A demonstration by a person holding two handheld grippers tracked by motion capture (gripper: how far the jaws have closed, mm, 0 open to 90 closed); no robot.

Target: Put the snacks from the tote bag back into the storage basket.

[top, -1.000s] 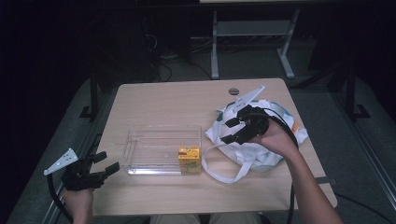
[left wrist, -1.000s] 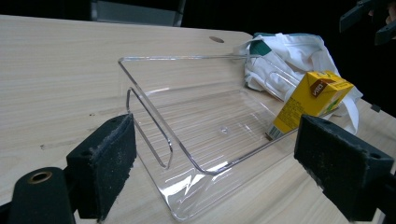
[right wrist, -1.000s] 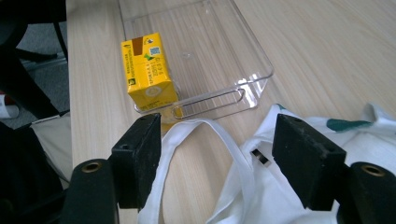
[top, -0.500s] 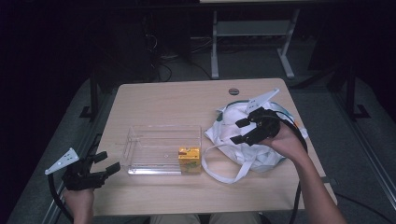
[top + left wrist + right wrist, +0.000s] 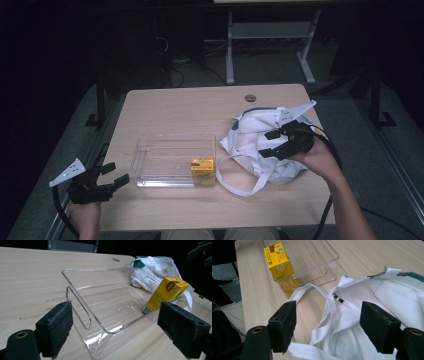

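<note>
A clear plastic bin [image 5: 165,159] lies mid-table, and a yellow juice carton [image 5: 202,171] stands in its near right corner. To its right sits a crumpled white cloth bag [image 5: 250,132] with green trim. My right gripper [image 5: 267,143] hovers open over the bag's right side, with nothing between its jaws. In the right gripper view the bag [image 5: 372,302] lies under the gripper [image 5: 328,327], and the carton [image 5: 279,262] and bin [image 5: 317,255] are beyond. My left gripper [image 5: 116,172] is open off the table's near left corner. In the left gripper view this gripper [image 5: 120,333] faces the bin [image 5: 100,305] and carton [image 5: 166,292].
A white bag strap [image 5: 240,186] loops onto the table [image 5: 165,107] in front of the bin's right end. A round cable hole [image 5: 250,97] marks the table's far side. A white desk frame [image 5: 230,55] stands on the floor behind. Bare tabletop lies left of the bin.
My right gripper has drifted to the right and slightly nearer across the bag, staying open. The left gripper, bin and carton have not moved.
</note>
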